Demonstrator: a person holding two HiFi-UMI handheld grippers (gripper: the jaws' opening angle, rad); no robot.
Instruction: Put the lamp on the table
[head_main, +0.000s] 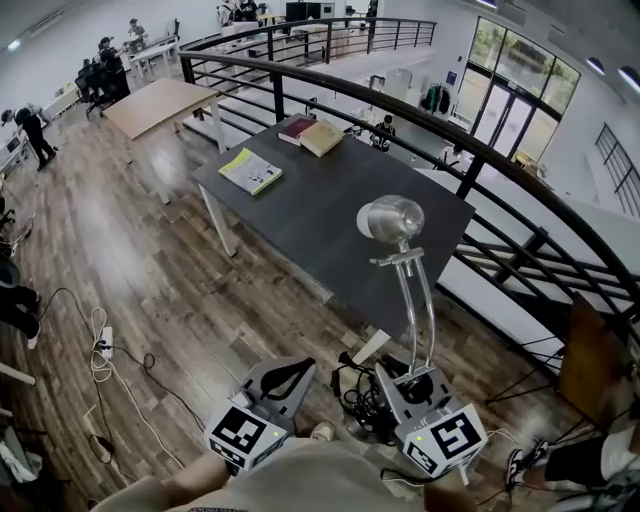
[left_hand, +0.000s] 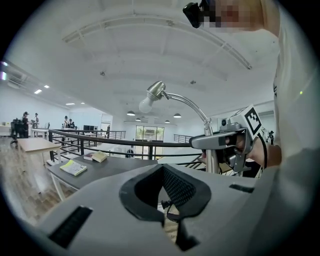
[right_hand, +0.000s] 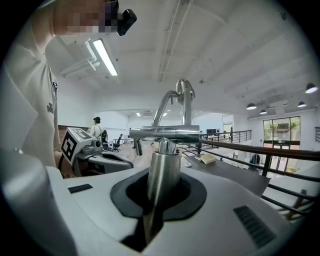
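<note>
A chrome desk lamp stands upright in my right gripper (head_main: 412, 380), its stem (head_main: 421, 300) rising to the round head (head_main: 392, 218) over the near edge of the dark table (head_main: 320, 210). In the right gripper view the jaws are shut on the lamp's thick lower stem (right_hand: 162, 172), below a crossbar. My left gripper (head_main: 285, 372) hangs beside it to the left, jaws shut and holding nothing. The left gripper view shows the lamp's bulb end (left_hand: 155, 92) and the right gripper (left_hand: 227, 142) off to the right, above the table (left_hand: 115, 167).
A yellow booklet (head_main: 251, 170), a red book (head_main: 297, 127) and a tan book (head_main: 321, 137) lie at the table's far end. A black railing (head_main: 450, 130) curves behind the table. Cables (head_main: 100, 345) and a black tangle (head_main: 362, 400) lie on the wood floor.
</note>
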